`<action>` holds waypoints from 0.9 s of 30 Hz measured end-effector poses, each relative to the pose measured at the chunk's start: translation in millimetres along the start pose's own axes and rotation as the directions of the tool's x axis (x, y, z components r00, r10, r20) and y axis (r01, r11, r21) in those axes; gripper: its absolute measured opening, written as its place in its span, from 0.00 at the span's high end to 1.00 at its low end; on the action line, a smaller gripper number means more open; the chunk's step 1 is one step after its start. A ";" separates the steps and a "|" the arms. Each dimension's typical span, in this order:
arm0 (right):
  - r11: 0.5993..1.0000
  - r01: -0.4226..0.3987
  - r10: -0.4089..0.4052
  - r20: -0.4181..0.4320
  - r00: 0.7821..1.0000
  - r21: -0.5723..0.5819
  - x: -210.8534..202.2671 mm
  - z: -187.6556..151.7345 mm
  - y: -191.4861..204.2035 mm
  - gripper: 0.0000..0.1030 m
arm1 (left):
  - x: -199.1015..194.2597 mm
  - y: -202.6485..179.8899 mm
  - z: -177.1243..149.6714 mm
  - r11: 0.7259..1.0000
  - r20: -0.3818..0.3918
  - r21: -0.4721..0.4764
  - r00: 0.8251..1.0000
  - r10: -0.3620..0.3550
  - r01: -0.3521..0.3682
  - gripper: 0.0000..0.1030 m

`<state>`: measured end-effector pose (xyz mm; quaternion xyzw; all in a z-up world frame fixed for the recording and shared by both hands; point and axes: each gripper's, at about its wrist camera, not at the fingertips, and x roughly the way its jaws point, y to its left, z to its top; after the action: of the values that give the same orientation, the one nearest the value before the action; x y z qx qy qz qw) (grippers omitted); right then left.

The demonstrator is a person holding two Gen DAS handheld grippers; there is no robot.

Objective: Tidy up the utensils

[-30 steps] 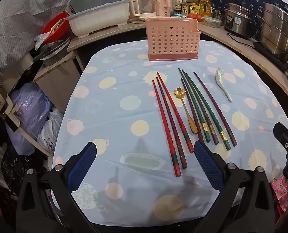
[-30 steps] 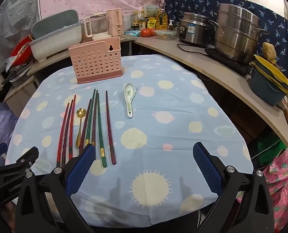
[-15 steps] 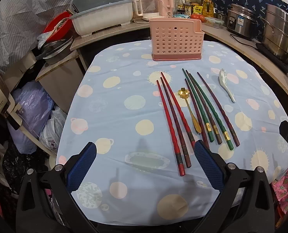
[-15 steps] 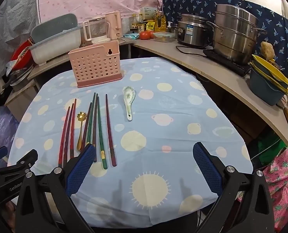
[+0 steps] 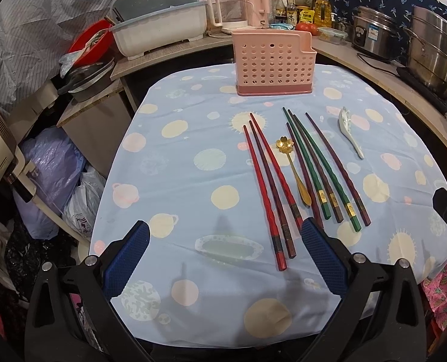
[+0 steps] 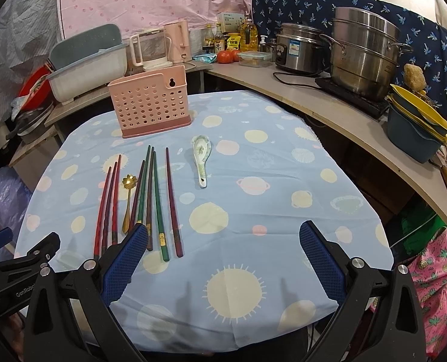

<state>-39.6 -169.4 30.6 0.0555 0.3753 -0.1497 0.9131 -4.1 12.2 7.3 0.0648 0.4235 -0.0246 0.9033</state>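
Observation:
A pink perforated utensil holder [image 5: 273,63] [image 6: 150,104] stands upright at the far side of the table. In front of it lie red chopsticks [image 5: 265,187] [image 6: 107,202], a gold flower spoon [image 5: 294,169] [image 6: 128,197], green and dark chopsticks [image 5: 320,163] [image 6: 155,196] and a white ceramic spoon [image 5: 348,129] [image 6: 201,158]. My left gripper [image 5: 223,256] is open and empty above the near edge, by the red chopsticks' ends. My right gripper [image 6: 223,256] is open and empty, to the right of the chopsticks.
The table wears a blue dotted cloth [image 5: 178,163] [image 6: 268,181]. A counter [image 6: 329,105] curves along the back and right with steel pots [image 6: 362,48], a rice cooker [image 6: 299,48], kettles and bottles. A dish tub [image 5: 160,30] and bags [image 5: 51,166] stand at left.
Both grippers have pulled back and risen slightly, so the table and holder look a little farther and lower. The utensils have not moved.

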 end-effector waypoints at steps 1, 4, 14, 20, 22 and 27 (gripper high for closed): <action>1.000 -0.001 0.001 0.000 1.000 0.000 0.0 -0.2 0.5 0.07 | 0.0 0.0 0.1 1.000 0.000 -0.001 1.000 0.002 -0.002 0.07; 1.000 0.000 0.000 0.001 1.000 0.000 -0.2 -0.4 -0.1 0.07 | 0.1 -0.6 0.1 1.000 0.001 0.002 1.000 0.001 -0.001 0.07; 1.000 -0.002 0.002 0.004 1.000 0.004 -1.0 -1.7 0.3 0.07 | -2.9 -4.4 -0.9 1.000 0.009 0.012 1.000 -0.004 0.004 0.07; 1.000 -0.004 0.004 0.008 1.000 0.006 -2.0 -2.5 0.3 0.07 | -6.2 -6.6 -1.5 1.000 0.011 0.012 1.000 -0.002 0.001 0.07; 1.000 -0.002 0.002 0.007 1.000 0.006 -2.1 -2.6 0.9 0.07 | -7.1 -6.8 -1.8 1.000 0.012 0.011 1.000 -0.001 0.001 0.07; 1.000 -0.003 0.003 0.008 1.000 0.005 -2.1 -2.2 -0.6 0.07 | -6.2 -6.3 -1.0 1.000 0.013 0.012 1.000 -0.004 0.004 0.07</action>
<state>-42.7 -169.0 30.4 0.0577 0.3709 -0.1496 0.9147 -9.5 6.0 10.9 0.0694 0.4176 -0.0294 0.9055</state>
